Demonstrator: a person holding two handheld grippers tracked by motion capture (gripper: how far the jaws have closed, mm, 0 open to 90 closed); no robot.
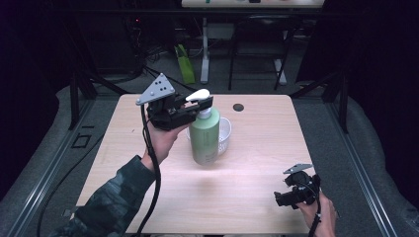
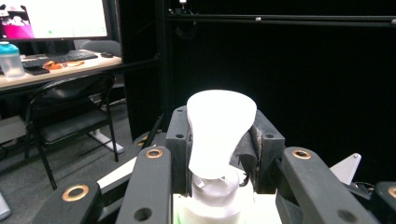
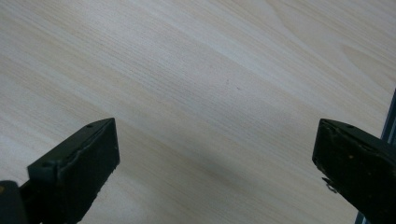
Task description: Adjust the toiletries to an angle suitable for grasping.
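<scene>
One green bottle [image 1: 205, 137] stands straight up near the middle of the counter [image 1: 257, 148], touching one white bowl [image 1: 225, 134] behind it. The left gripper [image 1: 200, 104] comes from the side, jaws squeezing its white pump top [image 2: 219, 130]. The right gripper [image 1: 291, 195] sits far off by the counter's near right corner, jaws wide and empty.

green bottle [image 1: 205, 138], white pump head [image 2: 219, 130], white bowl [image 1: 225, 129], pale wood-grain table [image 1: 247, 197]
</scene>
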